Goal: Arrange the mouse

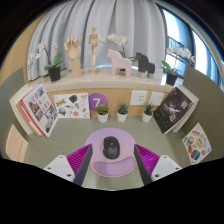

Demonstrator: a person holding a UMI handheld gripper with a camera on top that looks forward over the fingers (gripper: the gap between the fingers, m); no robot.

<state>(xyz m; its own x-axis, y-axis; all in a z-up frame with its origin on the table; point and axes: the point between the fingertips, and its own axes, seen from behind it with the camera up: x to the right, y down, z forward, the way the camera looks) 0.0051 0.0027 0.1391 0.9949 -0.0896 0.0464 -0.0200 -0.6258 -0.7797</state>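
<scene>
A dark mouse (111, 148) lies on a round lilac mouse pad (112, 164) with a raised wrist rest at its near edge. The pad lies on a pale green desk (70, 135). My gripper (112, 160) is open. Its two fingers (82, 160) with magenta pads stand at either side of the pad, with a clear gap to the mouse on both sides. The mouse rests on the pad between and slightly ahead of the fingertips.
Three small potted plants (122, 112) stand in a row beyond the pad. Books and magazines (38, 108) lean at the left, more (175, 108) at the right. A shelf behind holds wooden figures (72, 47), a pink animal figure (121, 62) and plants.
</scene>
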